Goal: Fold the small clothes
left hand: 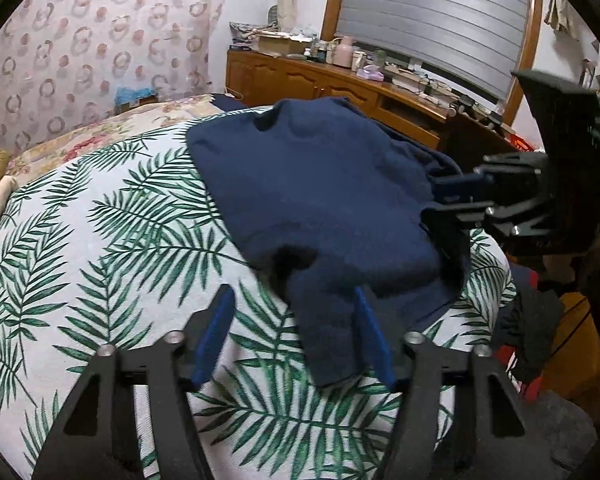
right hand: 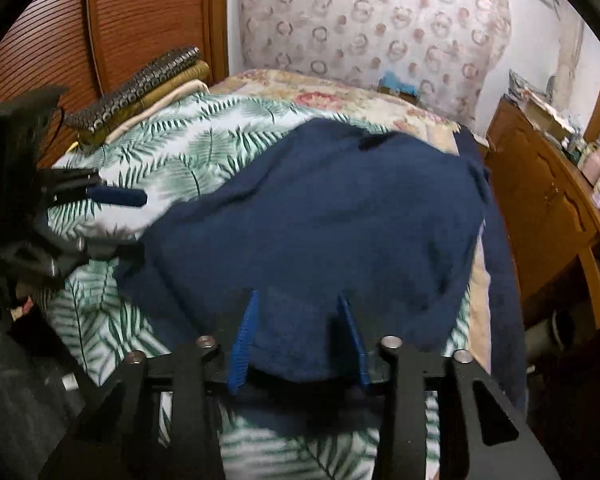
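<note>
The blue sweater (left hand: 324, 184) lies on the bed (left hand: 100, 240), its sleeve and hem between the spread left tool (left hand: 296, 320) and right tool (right hand: 300, 332), which must pinch before folding.

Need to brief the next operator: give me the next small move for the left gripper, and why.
Probably close the left gripper on the navy garment's near flap: its jaws stand open with that flap between the blue pads, apparently unpinched, over the leaf-print cover.
</note>
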A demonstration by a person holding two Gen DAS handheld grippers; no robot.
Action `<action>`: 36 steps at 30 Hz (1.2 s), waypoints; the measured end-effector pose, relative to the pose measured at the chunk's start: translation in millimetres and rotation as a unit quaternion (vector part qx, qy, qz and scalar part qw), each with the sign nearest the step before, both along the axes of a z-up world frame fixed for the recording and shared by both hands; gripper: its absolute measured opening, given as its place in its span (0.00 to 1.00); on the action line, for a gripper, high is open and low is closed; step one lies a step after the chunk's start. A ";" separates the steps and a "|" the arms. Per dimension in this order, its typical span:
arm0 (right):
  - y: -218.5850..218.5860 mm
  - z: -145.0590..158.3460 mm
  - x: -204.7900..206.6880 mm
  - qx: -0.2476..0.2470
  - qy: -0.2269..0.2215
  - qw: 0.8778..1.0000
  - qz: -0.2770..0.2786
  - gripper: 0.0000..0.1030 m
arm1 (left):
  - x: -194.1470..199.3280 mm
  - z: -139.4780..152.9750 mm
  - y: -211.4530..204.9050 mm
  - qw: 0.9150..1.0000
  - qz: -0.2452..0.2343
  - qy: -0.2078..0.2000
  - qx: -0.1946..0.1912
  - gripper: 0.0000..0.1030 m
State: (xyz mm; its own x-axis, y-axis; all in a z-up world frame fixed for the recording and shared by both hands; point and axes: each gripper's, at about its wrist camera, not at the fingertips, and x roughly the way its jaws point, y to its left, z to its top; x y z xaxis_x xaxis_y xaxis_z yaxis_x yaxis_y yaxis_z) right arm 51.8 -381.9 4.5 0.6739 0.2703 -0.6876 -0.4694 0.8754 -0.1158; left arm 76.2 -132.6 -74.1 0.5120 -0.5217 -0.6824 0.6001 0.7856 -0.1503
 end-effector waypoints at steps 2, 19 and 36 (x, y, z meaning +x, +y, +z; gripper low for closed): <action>-11.5 0.4 -7.9 -0.006 0.008 1.000 -0.015 0.34 | -0.1 0.6 -2.3 1.000 -0.005 0.003 0.000 0.48; -52.8 2.5 -55.3 0.049 -0.019 0.995 -0.088 0.30 | -13.1 -2.1 -16.1 0.998 -0.046 0.045 0.000 0.04; -37.6 -43.1 -41.4 0.076 -0.006 0.990 -0.115 0.30 | -17.4 -1.2 -13.6 0.999 -0.033 0.040 0.010 0.04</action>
State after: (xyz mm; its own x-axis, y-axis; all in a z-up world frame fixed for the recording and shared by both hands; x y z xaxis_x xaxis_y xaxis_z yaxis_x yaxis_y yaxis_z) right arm 10.5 -419.5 -38.6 0.7380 0.2078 -0.6420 -0.2543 0.9669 0.0207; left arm 58.8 -146.1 -75.3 0.4198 -0.5383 -0.7307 0.6379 0.7477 -0.1843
